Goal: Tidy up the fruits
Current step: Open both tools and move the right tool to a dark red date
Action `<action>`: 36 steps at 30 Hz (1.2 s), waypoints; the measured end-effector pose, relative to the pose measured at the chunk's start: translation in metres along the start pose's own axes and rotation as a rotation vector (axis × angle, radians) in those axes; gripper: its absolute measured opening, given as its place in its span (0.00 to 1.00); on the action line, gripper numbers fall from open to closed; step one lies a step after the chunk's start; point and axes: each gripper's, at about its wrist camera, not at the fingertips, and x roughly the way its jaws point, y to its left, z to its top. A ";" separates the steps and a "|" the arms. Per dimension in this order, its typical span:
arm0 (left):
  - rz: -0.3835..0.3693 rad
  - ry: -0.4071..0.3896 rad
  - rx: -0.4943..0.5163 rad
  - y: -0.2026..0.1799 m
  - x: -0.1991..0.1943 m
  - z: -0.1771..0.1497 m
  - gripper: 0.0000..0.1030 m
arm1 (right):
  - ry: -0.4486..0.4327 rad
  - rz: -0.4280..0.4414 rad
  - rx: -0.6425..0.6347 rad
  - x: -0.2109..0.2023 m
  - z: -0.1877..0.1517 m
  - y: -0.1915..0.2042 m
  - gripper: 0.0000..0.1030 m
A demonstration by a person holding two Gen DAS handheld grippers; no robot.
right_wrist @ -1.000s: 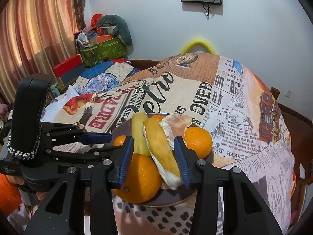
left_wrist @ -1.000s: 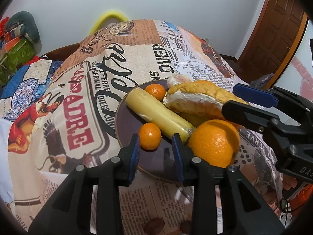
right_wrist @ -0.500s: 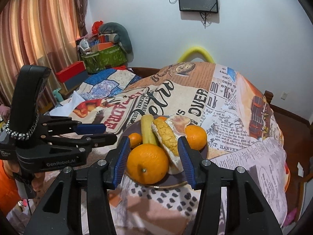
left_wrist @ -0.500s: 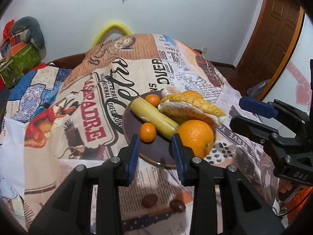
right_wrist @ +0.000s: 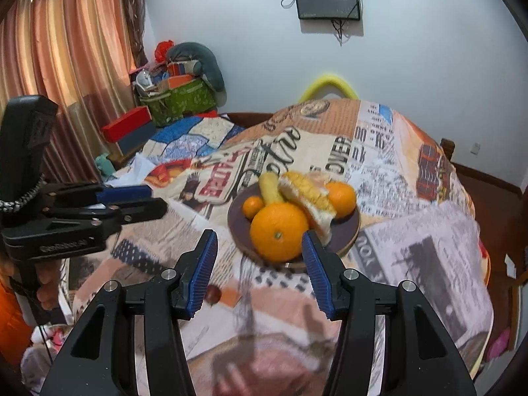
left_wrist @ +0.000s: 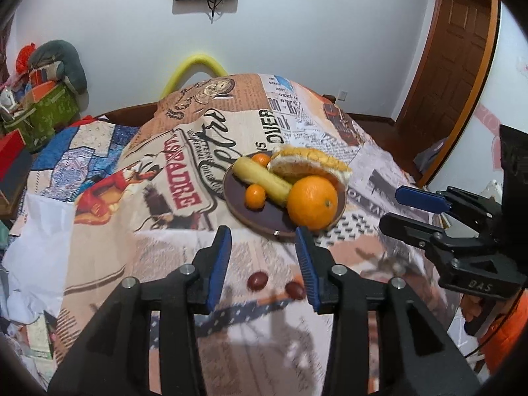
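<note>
Fruits point(left_wrist: 312, 201) on plate point(left_wrist: 260, 221), beyond both empty, opening jaws, untouched

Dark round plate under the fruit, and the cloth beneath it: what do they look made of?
The dark round plate looks like glazed ceramic or hard plastic: smooth brown-purple face, light rim highlights; which one, I cannot tell. The newspaper-print cloth looks like a soft woven or fleece fabric with a matt finish: it drapes in folds and shows no shine.
</note>
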 end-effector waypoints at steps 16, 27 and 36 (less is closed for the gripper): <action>0.014 0.104 0.002 0.021 0.021 -0.066 0.45 | 0.199 0.058 0.027 0.068 -0.054 0.030 0.48; -0.001 0.143 -0.018 0.026 0.043 -0.079 0.45 | 0.274 0.102 0.024 0.095 -0.052 0.037 0.23; -0.048 0.168 -0.010 0.014 0.063 -0.069 0.42 | 0.231 0.093 0.038 0.081 -0.052 0.030 0.14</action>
